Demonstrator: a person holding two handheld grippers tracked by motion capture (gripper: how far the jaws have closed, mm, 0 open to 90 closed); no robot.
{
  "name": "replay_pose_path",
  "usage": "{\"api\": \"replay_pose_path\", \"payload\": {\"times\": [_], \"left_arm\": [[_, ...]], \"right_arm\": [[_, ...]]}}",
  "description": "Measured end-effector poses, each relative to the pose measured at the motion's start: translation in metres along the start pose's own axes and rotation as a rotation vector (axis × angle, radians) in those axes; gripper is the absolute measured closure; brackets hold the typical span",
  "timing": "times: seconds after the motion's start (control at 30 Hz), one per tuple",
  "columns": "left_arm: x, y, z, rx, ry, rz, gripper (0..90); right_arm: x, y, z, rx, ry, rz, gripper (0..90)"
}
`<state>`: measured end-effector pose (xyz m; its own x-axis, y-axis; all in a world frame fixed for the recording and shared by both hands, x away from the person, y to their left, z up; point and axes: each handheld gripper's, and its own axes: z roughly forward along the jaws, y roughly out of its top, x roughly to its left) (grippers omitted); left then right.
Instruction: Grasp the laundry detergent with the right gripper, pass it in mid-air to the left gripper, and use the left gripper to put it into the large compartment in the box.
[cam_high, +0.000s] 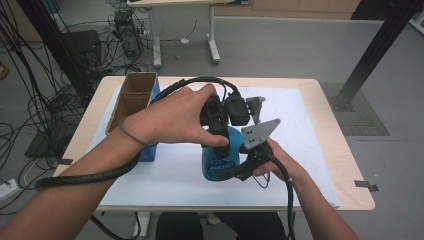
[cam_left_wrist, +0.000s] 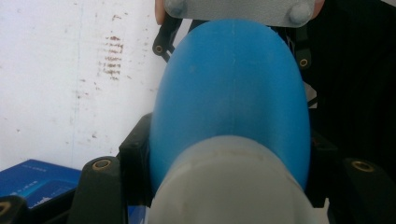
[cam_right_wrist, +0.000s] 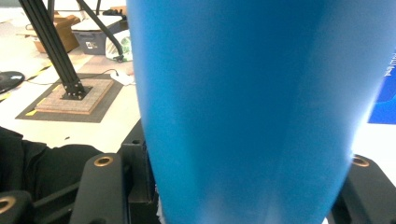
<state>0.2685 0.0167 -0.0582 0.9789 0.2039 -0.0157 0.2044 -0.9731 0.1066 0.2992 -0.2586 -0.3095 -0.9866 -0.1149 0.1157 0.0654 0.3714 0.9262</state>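
A blue bottle (cam_high: 216, 164) with white print stands over the white mat at the table's middle, gripped from two sides. My left gripper (cam_high: 221, 131) comes in from the left and is shut on its upper end. In the left gripper view the blue body (cam_left_wrist: 229, 93) and its whitish cap (cam_left_wrist: 229, 191) sit wedged between the black jaws of that gripper (cam_left_wrist: 229, 156). My right gripper (cam_high: 236, 169), with the grey plate (cam_high: 258, 132) on top, is shut on the bottle's body from the right. The blue wall (cam_right_wrist: 243, 107) sits tight between the right gripper's (cam_right_wrist: 243, 175) jaws.
An open cardboard box (cam_high: 131, 97) stands at the table's left, with a blue box (cam_high: 149, 151) beside it. Black gear with a grey bracket (cam_high: 254, 106) sits behind the bottle. The white mat (cam_high: 305, 145) stretches to the right. Cables lie on the floor at left.
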Motion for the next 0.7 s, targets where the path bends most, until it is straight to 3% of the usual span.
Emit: {"api": "replay_pose_path", "payload": {"times": [0.2, 0.33, 0.5, 0.7], "left_arm": [[-0.0006, 0.0012, 0.0007, 0.006, 0.004, -0.004, 37.9], [-0.0031, 0.0001, -0.0001, 0.003, 0.014, -0.003, 37.9], [-0.0027, -0.0011, -0.0001, 0.0, 0.009, -0.007, 37.9], [-0.0033, -0.0012, 0.0007, 0.004, 0.013, -0.008, 37.9]], "right_arm": [[0.0036, -0.0018, 0.0003, -0.013, -0.022, 0.002, 32.9], [0.0042, -0.0044, 0.0024, -0.017, -0.023, 0.031, 26.8], [0.0068, -0.0061, 0.0051, -0.015, -0.035, 0.041, 12.7], [0.0105, -0.01, 0.0038, -0.043, -0.061, 0.03, 3.8]]}}
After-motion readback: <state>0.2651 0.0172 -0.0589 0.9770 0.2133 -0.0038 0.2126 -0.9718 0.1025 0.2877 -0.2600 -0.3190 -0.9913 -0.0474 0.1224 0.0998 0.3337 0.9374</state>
